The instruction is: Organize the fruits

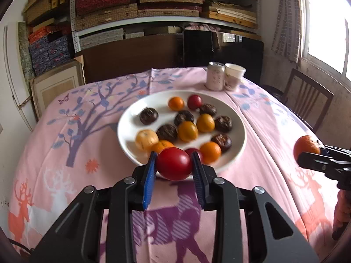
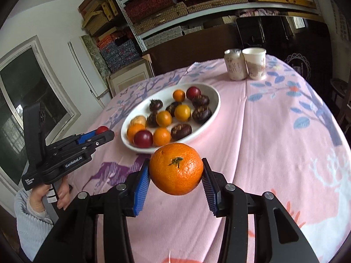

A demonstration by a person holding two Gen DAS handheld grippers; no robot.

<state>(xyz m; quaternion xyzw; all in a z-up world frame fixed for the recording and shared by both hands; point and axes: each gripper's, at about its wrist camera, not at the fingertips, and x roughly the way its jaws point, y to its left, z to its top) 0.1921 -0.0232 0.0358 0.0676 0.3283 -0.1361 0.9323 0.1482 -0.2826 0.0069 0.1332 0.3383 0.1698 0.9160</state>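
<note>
Left gripper (image 1: 174, 164) holds a red fruit (image 1: 174, 163) clamped between its blue-padded fingers (image 1: 149, 176), above the near rim of the white plate (image 1: 239, 144). Right gripper (image 2: 176, 175) grips a large orange (image 2: 176, 168), stem end facing the camera, pads pressed on both sides, above the pink cloth of the bench (image 2: 274, 144) just short of the plate's near rim. In the left wrist view the right gripper appears at far right, well apart from the plate, the orange at its tip. In the right wrist view the left gripper shows at left beside the plate, red fruit between its fingers, a hand (image 2: 54, 194) on the handle. Plate holds a mix: several small orange fruits (image 1: 187, 131), dark brown round ones (image 1: 148, 115), one red fruit at the far side (image 1: 194, 102) and another near the front edge, partly hidden in the left view. Beyond the plate, a can (image 1: 215, 76) and a paper cup (image 1: 234, 76) stand touching each other near the bench's far edge. Shelves of stacked boxes (image 1: 136, 6) fill the wall behind.
</note>
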